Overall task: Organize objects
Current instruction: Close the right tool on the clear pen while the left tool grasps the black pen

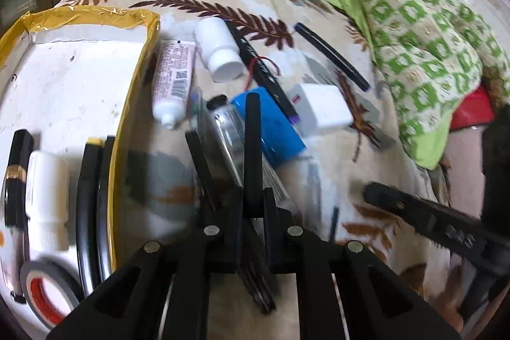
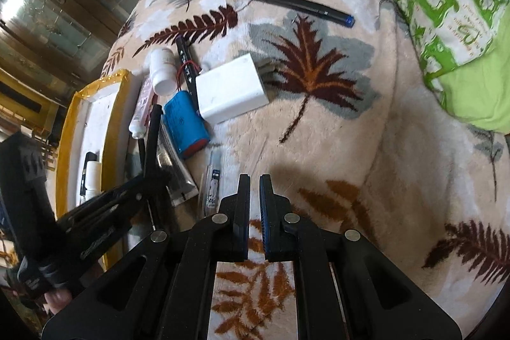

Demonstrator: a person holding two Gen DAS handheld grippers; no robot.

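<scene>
My left gripper (image 1: 251, 196) is shut on a black pen (image 1: 252, 142), held above the bed's leaf-print blanket; it also shows in the right wrist view (image 2: 152, 136). Under it lie a silver tube (image 1: 228, 133), a blue battery pack (image 1: 271, 129), a white charger block (image 1: 318, 107), a white bottle (image 1: 220, 53), a pink-white tube (image 1: 172, 82), a black marker (image 1: 264, 72) and a black pen with a blue end (image 1: 331, 56). A white tray with a yellow taped rim (image 1: 134, 78) sits at the left. My right gripper (image 2: 254, 196) is shut and empty above the blanket.
In the tray lie a tape roll (image 1: 44, 295), a white bottle (image 1: 47, 190), a black and gold tube (image 1: 17, 174) and black pens (image 1: 92, 212). A clear lead case (image 2: 212, 184) lies near my right gripper. A green pillow (image 1: 420, 37) lies at the right.
</scene>
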